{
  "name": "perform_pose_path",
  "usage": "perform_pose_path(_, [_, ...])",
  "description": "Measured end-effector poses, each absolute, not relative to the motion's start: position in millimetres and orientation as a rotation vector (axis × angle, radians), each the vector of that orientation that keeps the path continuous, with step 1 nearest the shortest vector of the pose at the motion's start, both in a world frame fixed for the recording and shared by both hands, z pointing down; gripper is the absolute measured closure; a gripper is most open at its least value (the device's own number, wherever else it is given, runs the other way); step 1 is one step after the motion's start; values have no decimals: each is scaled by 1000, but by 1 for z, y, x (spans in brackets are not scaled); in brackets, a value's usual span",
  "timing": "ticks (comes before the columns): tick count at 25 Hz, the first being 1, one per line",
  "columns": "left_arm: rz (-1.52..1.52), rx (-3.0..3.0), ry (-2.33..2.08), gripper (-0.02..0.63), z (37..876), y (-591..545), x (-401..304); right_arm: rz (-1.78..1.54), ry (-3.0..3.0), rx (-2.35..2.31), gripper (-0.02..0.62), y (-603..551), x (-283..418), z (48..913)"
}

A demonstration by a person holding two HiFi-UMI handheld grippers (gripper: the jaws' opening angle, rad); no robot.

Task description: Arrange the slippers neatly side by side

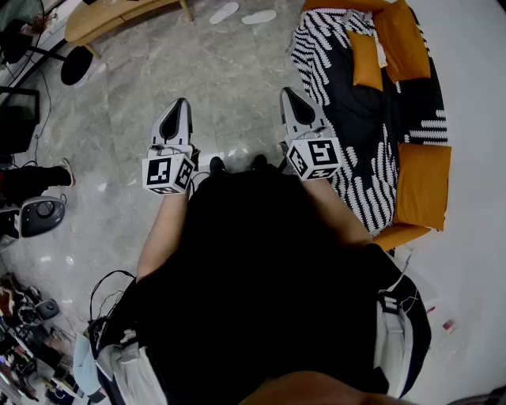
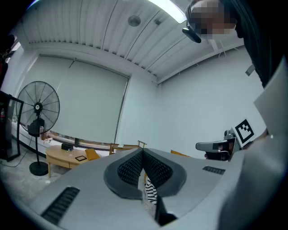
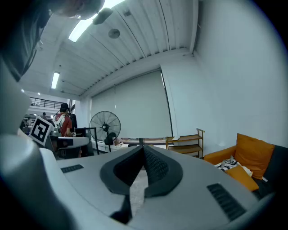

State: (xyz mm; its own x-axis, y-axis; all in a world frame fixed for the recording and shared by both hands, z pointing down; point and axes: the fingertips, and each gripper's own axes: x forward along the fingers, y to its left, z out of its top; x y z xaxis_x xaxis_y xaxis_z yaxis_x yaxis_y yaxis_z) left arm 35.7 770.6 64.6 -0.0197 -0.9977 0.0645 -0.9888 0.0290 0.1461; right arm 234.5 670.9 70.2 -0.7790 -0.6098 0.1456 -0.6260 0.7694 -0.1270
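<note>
Two white slippers [image 1: 224, 12] [image 1: 259, 17] lie apart on the grey marble floor at the far end of the head view, each at its own angle. My left gripper [image 1: 183, 103] is held at waist height, far short of them, its jaws shut with nothing between them. My right gripper [image 1: 285, 93] is level with it, also shut and empty. In the left gripper view the left gripper [image 2: 142, 152] points out into the room, and in the right gripper view the right gripper [image 3: 143, 147] does the same. Neither gripper view shows the slippers.
A sofa [image 1: 357, 111] with a black-and-white throw and orange cushions stands at the right. A wooden table [image 1: 111, 17] is at the far left near the slippers. A standing fan [image 2: 38, 114], a wooden shelf [image 3: 186, 143] and cables [image 1: 107, 289] surround me.
</note>
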Motion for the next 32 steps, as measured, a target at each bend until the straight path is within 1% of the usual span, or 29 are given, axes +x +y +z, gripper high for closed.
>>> perform_pose_path(9, [-140, 2020, -2136, 595, 66, 765, 37, 240, -2892, 996, 565, 660, 242, 62])
perform_pose_path(15, [-185, 2018, -2112, 594, 60, 756, 27, 223, -2864, 1091, 563, 631, 284, 60])
perform_pose_path(21, [-168, 2035, -2080, 595, 61, 736, 47, 263, -2881, 1086, 563, 615, 320, 67])
perform_pose_path(28, [-134, 2016, -2070, 594, 65, 721, 64, 301, -2908, 1014, 563, 596, 331, 81])
perform_pose_path(32, [-114, 1999, -2048, 594, 75, 719, 66, 336, -2902, 986, 563, 588, 325, 90])
